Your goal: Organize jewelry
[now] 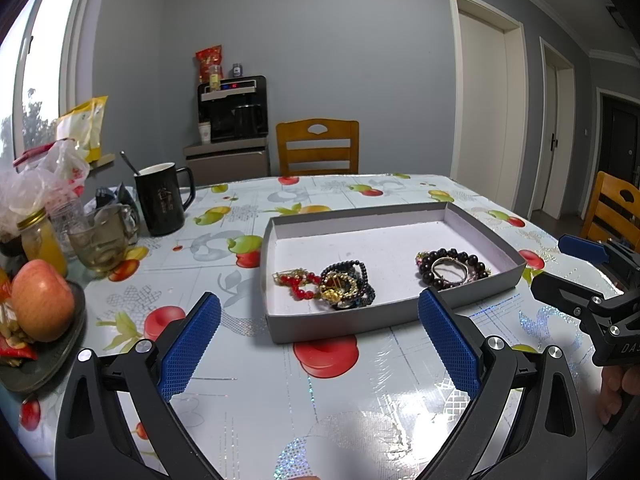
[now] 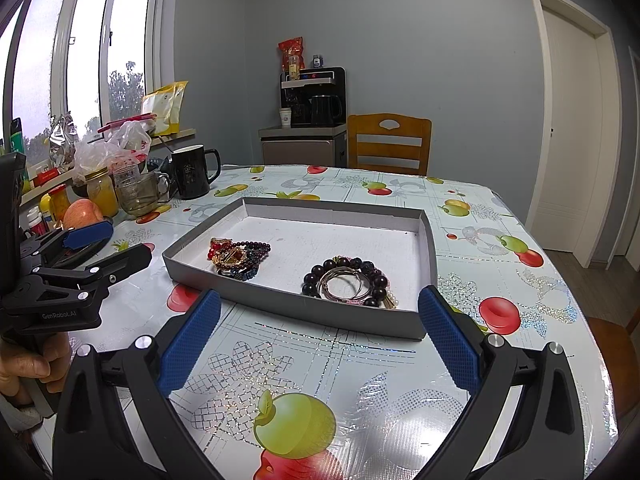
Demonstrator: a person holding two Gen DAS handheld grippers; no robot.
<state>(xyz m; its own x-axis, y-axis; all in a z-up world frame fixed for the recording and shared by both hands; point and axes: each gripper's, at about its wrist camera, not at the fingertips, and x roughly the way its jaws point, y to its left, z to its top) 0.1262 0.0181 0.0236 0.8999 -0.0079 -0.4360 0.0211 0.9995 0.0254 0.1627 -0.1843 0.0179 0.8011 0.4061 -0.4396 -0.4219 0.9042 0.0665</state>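
Observation:
A shallow grey box (image 1: 276, 236) (image 2: 430, 248) with a white floor lies on the fruit-print tablecloth. At its left lies a tangle of red, gold and dark bead jewelry (image 1: 328, 285) (image 2: 238, 256). At its right lies a dark bead bracelet with metal bangles inside it (image 1: 452, 268) (image 2: 348, 284). My left gripper (image 1: 320, 312) is open and empty, just short of the box's near wall. My right gripper (image 2: 320, 308) is open and empty, near the box's near wall by the dark bracelet. Each gripper shows in the other view, the right one (image 1: 560, 268) and the left one (image 2: 116, 244).
At the table's left stand a black mug (image 1: 160, 200) (image 2: 192, 172), a glass cup (image 1: 100, 240), a jar (image 1: 40, 236), a plate with an apple (image 1: 40, 304) and plastic bags. Wooden chairs (image 1: 318, 146) (image 1: 616, 208) stand at the far and right sides.

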